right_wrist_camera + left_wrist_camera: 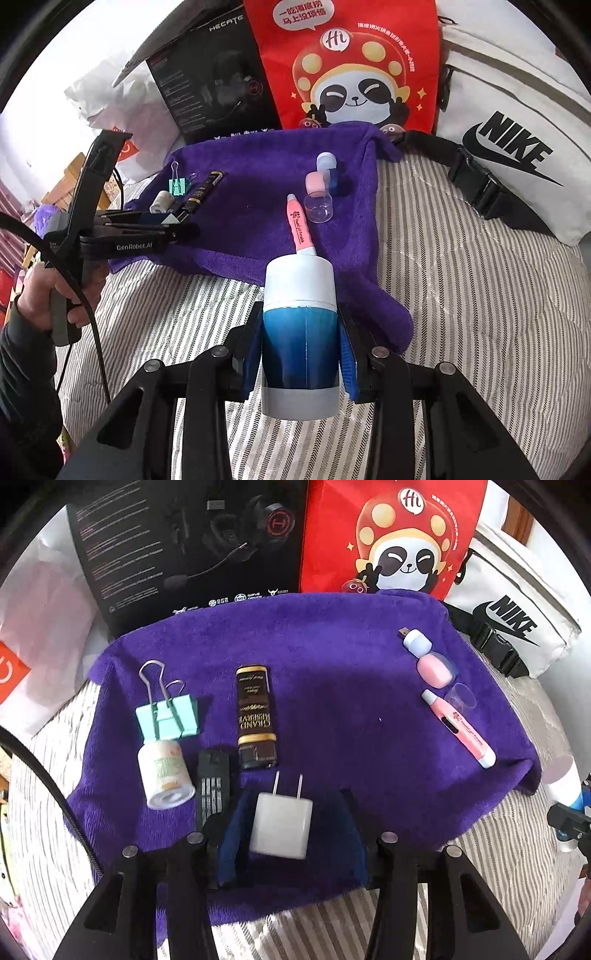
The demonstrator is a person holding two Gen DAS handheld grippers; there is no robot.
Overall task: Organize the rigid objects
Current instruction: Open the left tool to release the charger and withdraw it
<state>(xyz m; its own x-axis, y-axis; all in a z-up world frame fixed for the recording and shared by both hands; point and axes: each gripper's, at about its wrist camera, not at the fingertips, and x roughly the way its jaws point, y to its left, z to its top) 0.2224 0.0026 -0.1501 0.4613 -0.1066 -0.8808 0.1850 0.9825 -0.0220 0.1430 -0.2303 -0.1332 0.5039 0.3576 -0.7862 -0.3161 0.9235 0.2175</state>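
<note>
Two views give me different halves of this scene. From my left wrist camera, the left gripper (pixel 291 819) sits at the lower centre of the frame with a white plug adapter (pixel 281 823) between its blue pads; there is a gap on both sides, so the jaws are released and the adapter lies on the purple towel (pixel 351 701). Only this view shows the row on the left of the towel clearly: a teal binder clip (pixel 168 718), a small white bottle (pixel 166 775), a dark ribbed piece (pixel 213 794) and a brown chocolate bar (pixel 255 720).

My right wrist camera shows what the first barely catches at its right edge: the right gripper (pixel 301 354) clenched on a blue and white bottle (pixel 300 332), held over the striped bedding (pixel 480 295) at the lower centre of the frame. Beyond the bottle, a pink pen (pixel 298 225), a clear cap (pixel 319 209) and pink and blue capsule shapes (pixel 321 173) lie on the towel. At the left of this frame I see the left gripper (pixel 177 225) side-on and a hand (pixel 48 295) on its handle.
</note>
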